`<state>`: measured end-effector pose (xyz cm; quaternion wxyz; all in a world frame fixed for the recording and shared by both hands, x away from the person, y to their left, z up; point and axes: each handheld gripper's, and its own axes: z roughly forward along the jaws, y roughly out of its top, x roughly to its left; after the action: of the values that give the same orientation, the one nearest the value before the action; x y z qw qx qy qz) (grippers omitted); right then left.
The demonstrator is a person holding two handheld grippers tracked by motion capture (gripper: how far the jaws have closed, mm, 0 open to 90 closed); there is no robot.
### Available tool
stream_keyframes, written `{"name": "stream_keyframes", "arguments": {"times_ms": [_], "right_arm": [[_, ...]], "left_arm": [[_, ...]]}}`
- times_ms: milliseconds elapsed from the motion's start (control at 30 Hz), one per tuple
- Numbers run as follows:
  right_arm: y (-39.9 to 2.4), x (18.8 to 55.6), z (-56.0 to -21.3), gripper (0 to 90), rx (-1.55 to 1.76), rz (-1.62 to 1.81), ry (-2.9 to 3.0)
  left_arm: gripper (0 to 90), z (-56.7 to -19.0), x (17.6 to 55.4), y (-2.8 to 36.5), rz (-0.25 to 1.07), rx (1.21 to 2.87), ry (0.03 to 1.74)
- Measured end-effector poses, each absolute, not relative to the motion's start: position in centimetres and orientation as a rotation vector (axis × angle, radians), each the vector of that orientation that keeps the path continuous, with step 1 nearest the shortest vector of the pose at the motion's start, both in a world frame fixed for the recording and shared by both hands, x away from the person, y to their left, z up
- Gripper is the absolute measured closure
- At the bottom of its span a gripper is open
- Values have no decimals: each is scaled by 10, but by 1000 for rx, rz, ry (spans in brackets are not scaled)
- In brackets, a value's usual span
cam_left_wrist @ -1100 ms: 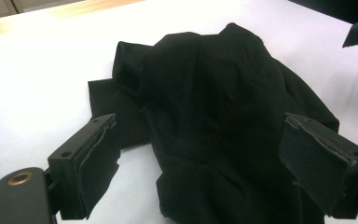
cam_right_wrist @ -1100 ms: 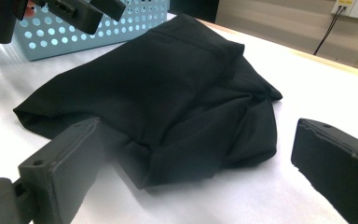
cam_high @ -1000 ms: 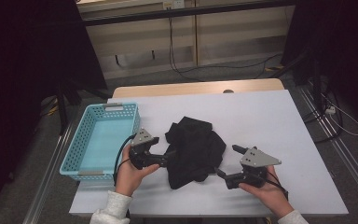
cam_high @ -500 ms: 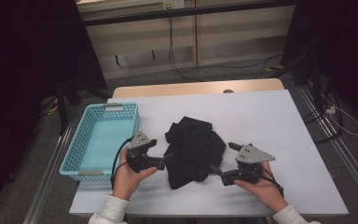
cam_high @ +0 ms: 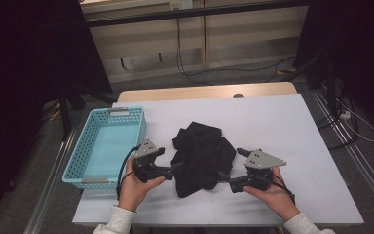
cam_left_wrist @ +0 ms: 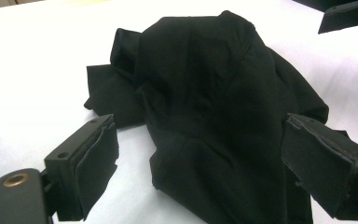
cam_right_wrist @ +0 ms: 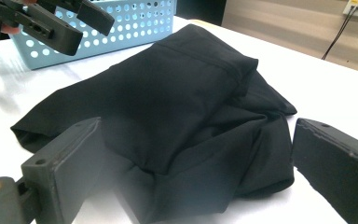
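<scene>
Now I hold both grippers' fingers [cam_left_wrist: 91, 175] spread wide at opposite sides of the black cloth [cam_high: 202, 156], gripping nothing.

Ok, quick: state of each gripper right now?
Left gripper: open, at the black cloth, not clamped.
Right gripper: open, cloth between its pads, not clamped.

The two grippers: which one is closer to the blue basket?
The left gripper; it sits right beside the blue basket, with the black cloth between it and the right gripper.
</scene>
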<state>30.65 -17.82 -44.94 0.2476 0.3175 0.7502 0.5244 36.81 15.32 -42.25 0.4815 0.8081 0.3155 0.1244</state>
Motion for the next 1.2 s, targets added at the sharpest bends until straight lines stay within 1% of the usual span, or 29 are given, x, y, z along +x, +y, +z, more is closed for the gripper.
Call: {"name": "stream_keyframes", "arguments": {"times_ms": [167, 300, 333, 367, 400, 467, 500, 533, 567, 600, 633, 700, 767, 800, 833, 900, 1000, 1200], "right_arm": [[-178, 308, -450, 23, 876, 1418, 2047], [-175, 309, -452, 50, 871, 1408, 2072], [-172, 310, -452, 80, 874, 1398, 2085], [-172, 310, -452, 80, 874, 1398, 2085], [-171, 309, -453, 104, 876, 1391, 2096], [-169, 309, -454, 173, 871, 1403, 2128], [-168, 309, -454, 187, 866, 1403, 2138], [-165, 309, -455, 232, 863, 1390, 2171], [-165, 309, -455, 232, 863, 1390, 2171], [-164, 309, -456, 257, 866, 1370, 2186], [-162, 311, -460, 307, 887, 1327, 2235], [-161, 312, -462, 323, 886, 1325, 2259], [-157, 313, -466, 379, 850, 1281, 2313], [-157, 313, -466, 379, 850, 1281, 2313], [-155, 313, -466, 415, 823, 1277, 2322], [-152, 315, -463, 437, 819, 1276, 2304], [-148, 316, -461, 444, 802, 1264, 2287], [-138, 325, -469, 480, 833, 1175, 2331]], "left_arm": [[114, -424, 369, 150, 294, 1971, 762], [114, -424, 370, 152, 295, 1976, 765], [114, -424, 370, 152, 300, 1974, 765], [114, -423, 370, 152, 299, 1971, 765], [114, -423, 370, 152, 301, 1972, 763], [114, -422, 370, 152, 303, 1970, 764], [114, -422, 370, 152, 302, 1969, 766], [115, -422, 370, 152, 304, 1972, 765], [115, -423, 370, 152, 305, 1969, 764], [116, -423, 370, 151, 301, 1968, 768], [116, -424, 371, 152, 304, 1972, 770], [116, -424, 371, 152, 303, 1972, 771], [116, -424, 370, 151, 303, 1974, 770], [116, -424, 370, 151, 303, 1974, 770], [117, -424, 370, 151, 305, 1973, 771], [118, -424, 370, 151, 306, 1972, 774], [119, -424, 370, 152, 309, 1972, 774], [121, -422, 370, 152, 309, 1974, 766]]}}
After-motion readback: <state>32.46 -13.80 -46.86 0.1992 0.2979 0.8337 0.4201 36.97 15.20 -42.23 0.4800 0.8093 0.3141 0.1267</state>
